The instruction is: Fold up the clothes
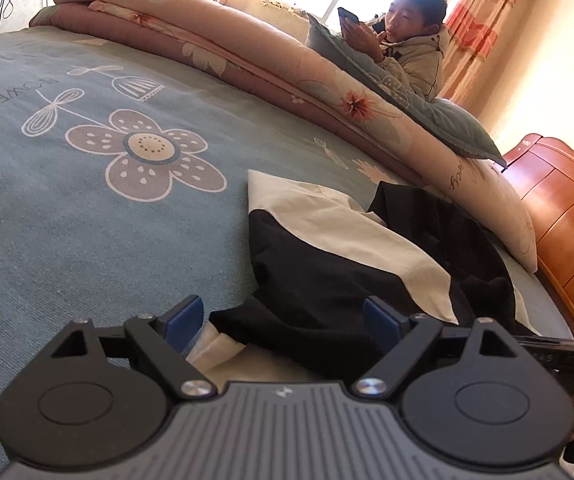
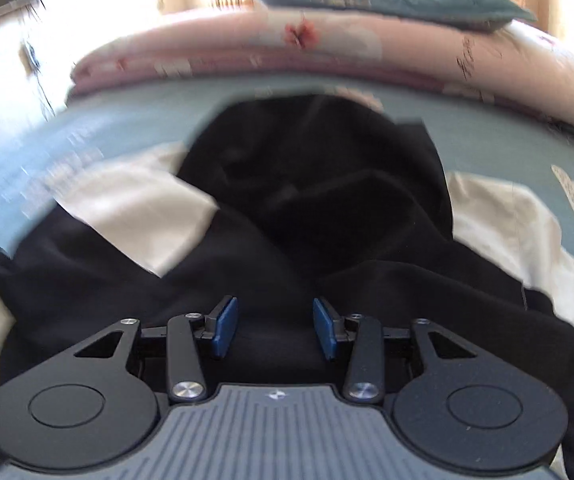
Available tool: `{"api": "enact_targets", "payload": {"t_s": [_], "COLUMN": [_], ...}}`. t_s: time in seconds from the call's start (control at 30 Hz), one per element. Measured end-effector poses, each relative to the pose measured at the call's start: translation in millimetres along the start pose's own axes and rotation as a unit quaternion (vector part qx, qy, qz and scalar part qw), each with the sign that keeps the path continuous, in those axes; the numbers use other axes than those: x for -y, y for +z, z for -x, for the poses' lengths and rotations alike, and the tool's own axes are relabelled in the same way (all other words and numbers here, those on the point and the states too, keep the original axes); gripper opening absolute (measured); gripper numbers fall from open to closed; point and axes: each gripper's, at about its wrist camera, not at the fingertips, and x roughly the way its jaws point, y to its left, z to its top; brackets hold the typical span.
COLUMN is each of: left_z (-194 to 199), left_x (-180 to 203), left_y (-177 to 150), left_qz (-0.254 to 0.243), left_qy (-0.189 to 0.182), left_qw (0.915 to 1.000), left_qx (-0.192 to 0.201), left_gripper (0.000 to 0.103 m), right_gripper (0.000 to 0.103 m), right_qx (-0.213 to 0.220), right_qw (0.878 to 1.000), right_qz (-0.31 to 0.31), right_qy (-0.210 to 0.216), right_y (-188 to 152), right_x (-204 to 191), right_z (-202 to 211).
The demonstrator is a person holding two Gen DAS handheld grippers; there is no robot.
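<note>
Your left tool [image 1: 283, 322] is the nearest thing in its own view, and its blue pads [image 1: 185, 320] stand wide apart with nothing pressed between them; a black fold of the garment lies in the gap but the pads do not touch it. Your right tool [image 2: 275, 328] has its pads about half apart, also empty, and it hangs close over the black cloth; this picture is blurred, so I judge that the hand is moving. The black-and-cream garment [image 1: 327, 248] lies crumpled on the blue flowered bed sheet [image 1: 87, 200], near the side of the bed where you stand, with cream panels showing on both sides of a dark, bunched middle part [image 2: 319, 184]. I think it lies like this because it is not yet spread flat, so no fold is made so far. Both tools are open probably because each one looks for an edge to take, one on each side, so that you can pull the cloth flat. Behind the garment a folded pink quilt [image 1: 247, 52] and a green pillow [image 1: 427, 116] stay along the far side, well apart from your work, which leaves the sheet free for folding. A person [image 1: 411, 48] sits there with a phone [image 1: 347, 16] and takes no part.
</note>
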Motion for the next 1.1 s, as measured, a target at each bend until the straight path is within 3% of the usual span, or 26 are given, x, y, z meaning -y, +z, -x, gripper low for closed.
{"api": "enact_targets", "payload": {"t_s": [0.13,0.2,0.27,0.33,0.43,0.6,0.63,0.8,0.87,1.0,1.1], "left_z": [-2.7,-3.4,-3.7,-3.9,-3.8,-6.0,-6.3,-7.0,-7.2,-8.1,-9.2], "left_x": [5.7,8.9,10.8,12.0,11.3,10.7,10.7,10.5,10.7,9.4,7.9], "left_y": [-2.1,-2.9,-3.6,-4.2,-4.4,-5.0,-5.1,-5.2,-5.6,-6.3,-6.7], "left_qz": [-0.023,-0.032,-0.038,-0.042,-0.038,-0.038,-0.039,-0.041,-0.041,-0.038,-0.034], "left_qy": [0.009,0.012,0.015,0.017,0.016,0.017,0.017,0.019,0.019,0.017,0.016], "left_qw": [0.9997,0.9994,0.9991,0.9990,0.9991,0.9991,0.9991,0.9989,0.9989,0.9991,0.9992], "left_qx": [-0.005,-0.007,-0.007,-0.007,-0.005,-0.008,-0.008,-0.008,-0.008,-0.008,-0.009], "left_gripper": [0.087,0.087,0.087,0.087,0.088,0.088,0.088,0.088,0.088,0.088,0.088], "right_gripper": [0.048,0.049,0.059,0.061,0.061,0.061,0.061,0.061,0.062,0.070,0.070], "right_qx": [0.005,0.035,0.064,0.087,0.075,0.012,0.015,0.109,0.123,0.070,0.011], "right_qw": [0.999,0.998,0.996,0.993,0.993,0.995,0.994,0.990,0.988,0.992,0.996], "right_qz": [-0.034,-0.043,-0.056,-0.078,-0.095,-0.096,-0.102,-0.088,-0.092,-0.104,-0.091], "right_qy": [0.002,0.011,0.016,0.007,0.001,-0.035,-0.036,-0.033,-0.021,0.004,-0.014], "right_y": [11.5,11.6,10.1,3.8,-5.3,-21.0,-22.7,-13.4,2.7,29.6,36.1], "right_x": [7.3,14.0,23.3,39.8,58.8,67.1,68.3,62.4,65.1,75.5,77.0], "right_z": [5.3,29.9,54.3,76.0,80.1,44.9,45.1,76.3,77.1,44.5,10.3]}}
